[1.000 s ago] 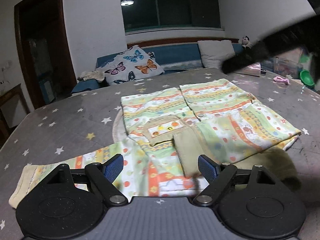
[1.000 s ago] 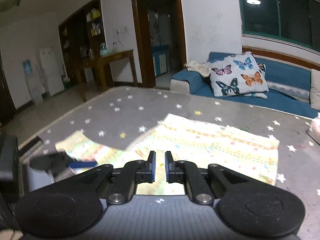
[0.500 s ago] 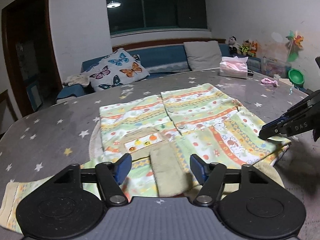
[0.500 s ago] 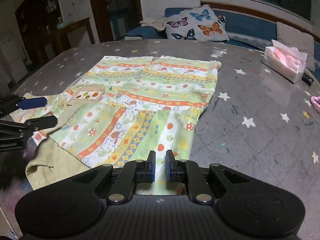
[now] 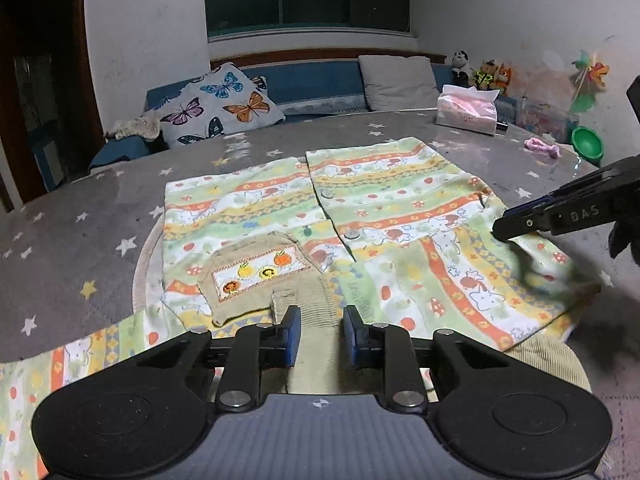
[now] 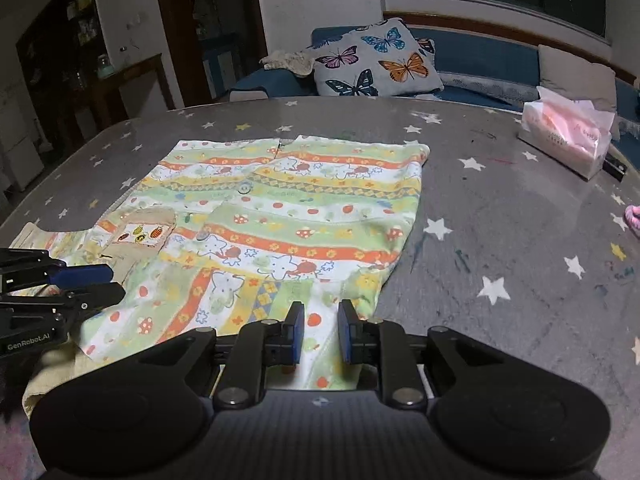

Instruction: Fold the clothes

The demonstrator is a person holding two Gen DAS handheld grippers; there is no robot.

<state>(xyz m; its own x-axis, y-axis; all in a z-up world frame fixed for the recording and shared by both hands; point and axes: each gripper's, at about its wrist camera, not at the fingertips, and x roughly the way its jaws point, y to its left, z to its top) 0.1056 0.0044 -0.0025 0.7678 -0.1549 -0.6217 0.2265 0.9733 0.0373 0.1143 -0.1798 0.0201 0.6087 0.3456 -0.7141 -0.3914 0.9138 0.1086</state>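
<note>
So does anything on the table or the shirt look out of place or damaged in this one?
Nothing damaged. The patterned shirt lies unevenly: its right sleeve is folded in, the left sleeve trails outward. Coloured scribbles mark the star tablecloth, and a pink scrap lies near the tissue pack.

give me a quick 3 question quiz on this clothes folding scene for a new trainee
1. True or false: the right tongs are clamped shut on the patterned shirt.
2. Multiple choice: what lies under the gap of the left tongs? A) the beige ribbed collar B) the tissue pack C) bare table
3. Fill in: the shirt's small pocket shows a row of ____ fruit motifs.

Key:
1. False; both tongs stand open, with a clear gap between the pads.
2. A
3. Four
</note>
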